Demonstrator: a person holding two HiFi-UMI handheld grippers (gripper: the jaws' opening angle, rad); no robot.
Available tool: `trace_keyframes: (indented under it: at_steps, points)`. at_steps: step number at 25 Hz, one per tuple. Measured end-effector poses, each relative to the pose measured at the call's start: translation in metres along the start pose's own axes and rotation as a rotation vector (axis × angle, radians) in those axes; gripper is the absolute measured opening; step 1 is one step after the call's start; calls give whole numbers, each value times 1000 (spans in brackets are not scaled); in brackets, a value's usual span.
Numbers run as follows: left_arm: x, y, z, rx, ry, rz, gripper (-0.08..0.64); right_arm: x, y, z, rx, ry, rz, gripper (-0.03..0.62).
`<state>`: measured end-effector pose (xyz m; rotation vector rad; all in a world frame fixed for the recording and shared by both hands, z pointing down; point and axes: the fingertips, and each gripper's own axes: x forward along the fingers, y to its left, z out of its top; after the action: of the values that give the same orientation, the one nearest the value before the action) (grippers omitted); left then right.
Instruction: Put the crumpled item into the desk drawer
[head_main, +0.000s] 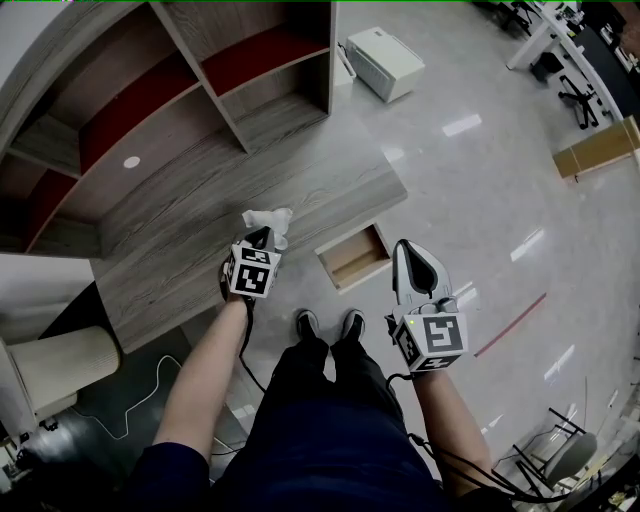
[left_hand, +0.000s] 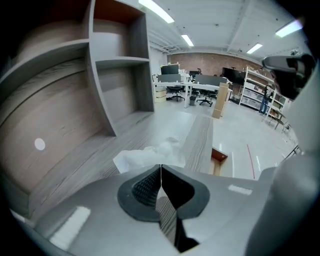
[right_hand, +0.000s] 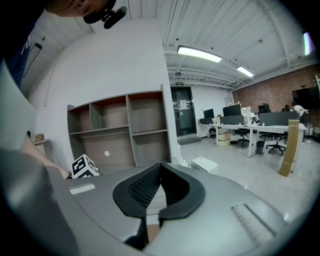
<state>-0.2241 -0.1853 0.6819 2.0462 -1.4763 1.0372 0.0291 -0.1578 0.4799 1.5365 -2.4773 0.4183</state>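
The crumpled item, a wad of white paper (head_main: 268, 221), lies on the grey wood desk (head_main: 180, 225) near its front edge. My left gripper (head_main: 262, 236) is shut, its tips pinched together on the wad's near edge. In the left gripper view the paper (left_hand: 148, 157) bulges just past the closed tips of that gripper (left_hand: 160, 167). The desk drawer (head_main: 352, 256) stands pulled out and looks bare inside; the left gripper view shows the drawer (left_hand: 219, 155) too. To its right my right gripper (head_main: 405, 246) hovers over the floor, shut on nothing, as the view from that right gripper (right_hand: 160, 167) confirms.
Open shelves with red backs (head_main: 150, 100) rise behind the desk. A white box (head_main: 384, 62) sits on the floor beyond the desk's end. A pale chair (head_main: 60, 365) stands at the lower left. The person's shoes (head_main: 328, 324) are just in front of the drawer.
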Motion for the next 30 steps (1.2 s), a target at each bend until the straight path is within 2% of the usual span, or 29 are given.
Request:
trace_keyframes:
  at_steps: [6,14,23,30]
  points:
    - [-4,-48,24,117,-39,-73,8,-13,-13,-2,14,-17,-33,6]
    - [8,-109,30,242,-26,-175,8,-36,-38,-7,29,-15,-107,6]
    - [24,-173,26,348,-4,-287,8,-60,-66,-26,70,-3,-195,6]
    - [43,-206,11,439,39,-339,8,-75,-85,-41,99,15,-251,6]
